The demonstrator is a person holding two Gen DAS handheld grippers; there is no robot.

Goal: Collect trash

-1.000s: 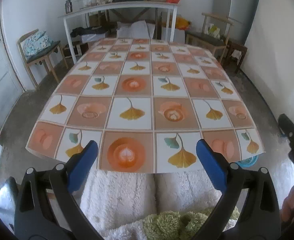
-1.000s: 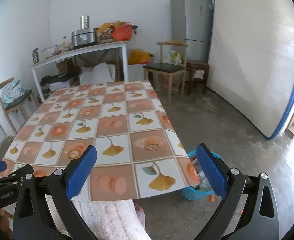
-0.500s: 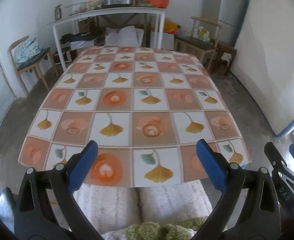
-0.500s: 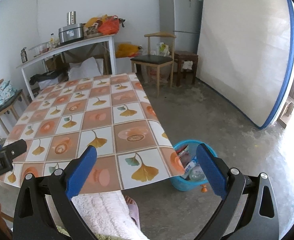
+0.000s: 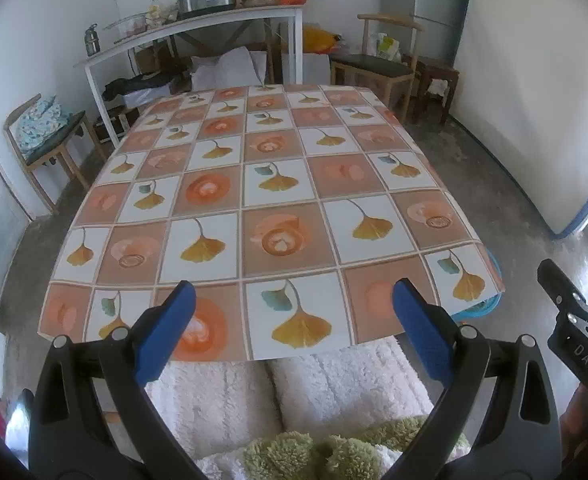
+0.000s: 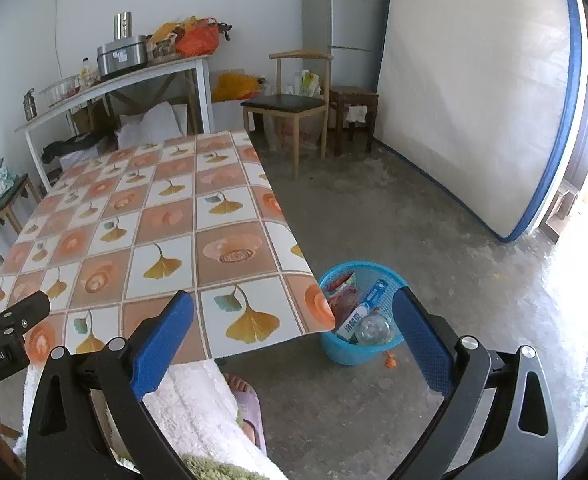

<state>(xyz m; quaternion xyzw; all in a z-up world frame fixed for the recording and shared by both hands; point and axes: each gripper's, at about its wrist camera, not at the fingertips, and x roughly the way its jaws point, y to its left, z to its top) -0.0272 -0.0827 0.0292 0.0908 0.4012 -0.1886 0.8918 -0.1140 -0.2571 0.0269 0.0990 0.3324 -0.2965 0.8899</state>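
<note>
Concrete floor (image 6: 394, 232) and white walls enclose a table (image 5: 277, 204) covered by a cloth of ginkgo-leaf and orange squares. Left claw (image 5: 294, 328): held above the near table edge, blue pads spread wide, nothing between them. Right claw (image 6: 294, 336): likewise spread wide and holding nothing, aimed past the table's near right corner. Blue basket (image 6: 336, 350): stands on the floor just beside that corner, partly under the cloth's overhang, holding a clear bottle (image 6: 372, 328), a blue-and-white carton (image 6: 364, 310) and reddish wrappers. Orange scrap (image 6: 390, 362): lies on the floor beside the basket's base. Background: a white side table (image 6: 113, 84) with a metal cooker, a wooden chair (image 6: 289, 108), a fridge (image 6: 344, 8) and an upright mattress (image 6: 466, 92).
</note>
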